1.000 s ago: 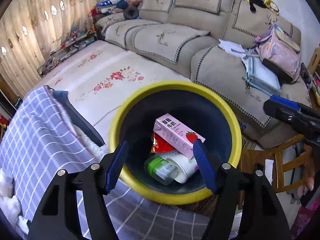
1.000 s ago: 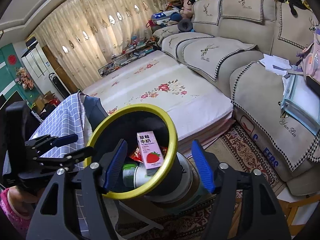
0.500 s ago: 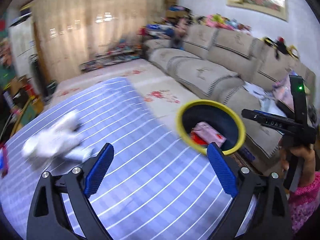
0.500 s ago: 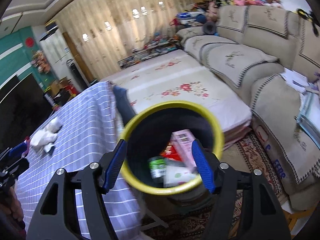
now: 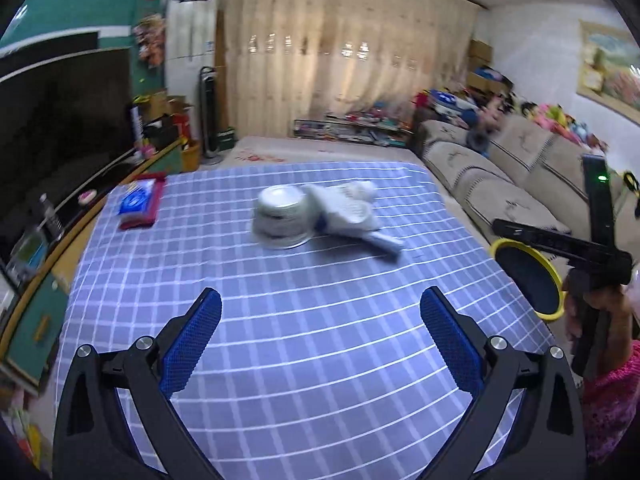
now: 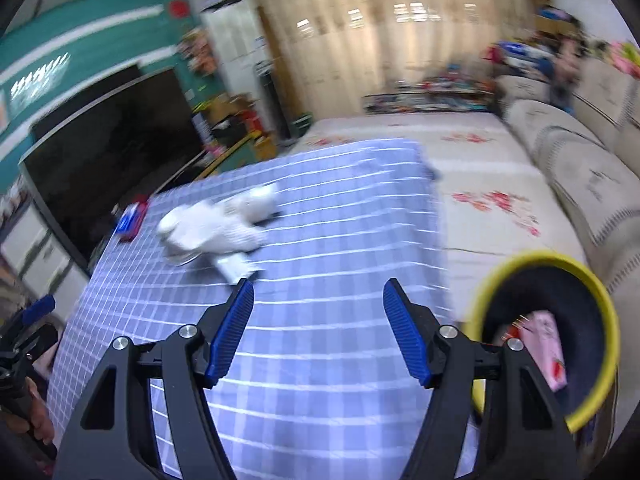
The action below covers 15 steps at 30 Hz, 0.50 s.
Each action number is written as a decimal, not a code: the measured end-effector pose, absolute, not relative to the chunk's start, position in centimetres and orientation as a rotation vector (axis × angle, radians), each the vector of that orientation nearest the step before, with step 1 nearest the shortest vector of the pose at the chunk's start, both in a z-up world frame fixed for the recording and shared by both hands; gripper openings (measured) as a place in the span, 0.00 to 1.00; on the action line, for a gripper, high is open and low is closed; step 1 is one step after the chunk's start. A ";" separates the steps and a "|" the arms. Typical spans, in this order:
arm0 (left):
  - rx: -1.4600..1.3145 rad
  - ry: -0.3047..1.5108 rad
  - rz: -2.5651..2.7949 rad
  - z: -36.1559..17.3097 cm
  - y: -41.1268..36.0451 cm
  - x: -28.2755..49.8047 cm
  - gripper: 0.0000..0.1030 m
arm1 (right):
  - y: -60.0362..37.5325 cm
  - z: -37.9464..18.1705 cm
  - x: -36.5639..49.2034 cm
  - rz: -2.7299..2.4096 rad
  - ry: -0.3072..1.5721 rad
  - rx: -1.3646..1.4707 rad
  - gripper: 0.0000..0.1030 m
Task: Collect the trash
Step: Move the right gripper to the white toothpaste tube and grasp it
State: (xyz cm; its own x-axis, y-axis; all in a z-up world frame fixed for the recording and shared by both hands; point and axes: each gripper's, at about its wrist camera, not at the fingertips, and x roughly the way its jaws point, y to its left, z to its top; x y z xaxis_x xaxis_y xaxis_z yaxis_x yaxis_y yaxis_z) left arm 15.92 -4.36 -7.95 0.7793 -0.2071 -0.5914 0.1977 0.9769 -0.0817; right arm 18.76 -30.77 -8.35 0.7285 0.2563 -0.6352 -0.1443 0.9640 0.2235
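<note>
On the blue checked tablecloth (image 5: 320, 320) lie an upturned white paper bowl (image 5: 280, 216) and crumpled white wrappers (image 5: 348, 212) beside it, blurred as one white heap (image 6: 216, 228) in the right wrist view. My left gripper (image 5: 320, 328) hangs over the near part of the table, its jaws opening wide with nothing between them. My right gripper (image 6: 318, 328) is open and empty, nearer the table's right edge. The yellow-rimmed bin (image 6: 560, 320) stands off that edge and holds a pink carton (image 6: 548, 352). The bin (image 5: 528, 280) also shows behind my right gripper's body in the left wrist view.
A red and blue packet (image 5: 138, 204) lies at the table's far left. A dark television (image 5: 60, 128) and low cabinet run along the left. A beige sofa (image 5: 500, 184) lines the right, with a flowered rug (image 6: 480, 200) beyond the table.
Both grippers have swung left from above the bin to over the table. The left jaws have spread wider. The white bowl and wrappers have come into view ahead.
</note>
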 end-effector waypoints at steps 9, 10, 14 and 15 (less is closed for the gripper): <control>-0.070 0.653 -0.190 -9.5 -1.8 15.6 0.95 | -22.1 -11.6 25.1 0.389 0.812 -0.034 0.62; -0.074 0.653 -0.191 -9.6 -1.6 15.6 0.95 | -21.6 -12.0 25.6 0.391 0.822 -0.051 0.62; -0.083 0.664 -0.200 -10.2 -1.5 16.0 0.95 | -20.4 -13.6 27.0 0.390 0.860 -0.101 0.62; -0.085 0.667 -0.204 -10.3 -1.6 16.1 0.95 | -20.2 -13.7 27.3 0.398 0.861 -0.106 0.62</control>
State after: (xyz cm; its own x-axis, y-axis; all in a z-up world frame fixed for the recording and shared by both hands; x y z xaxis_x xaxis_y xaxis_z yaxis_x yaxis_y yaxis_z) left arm 16.13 -1.56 -10.31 0.7665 -0.2142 -0.6054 0.1601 0.9767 -0.1429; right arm 27.30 -20.17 -13.73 0.5830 0.2980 -0.7559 -0.3823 0.9215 0.0685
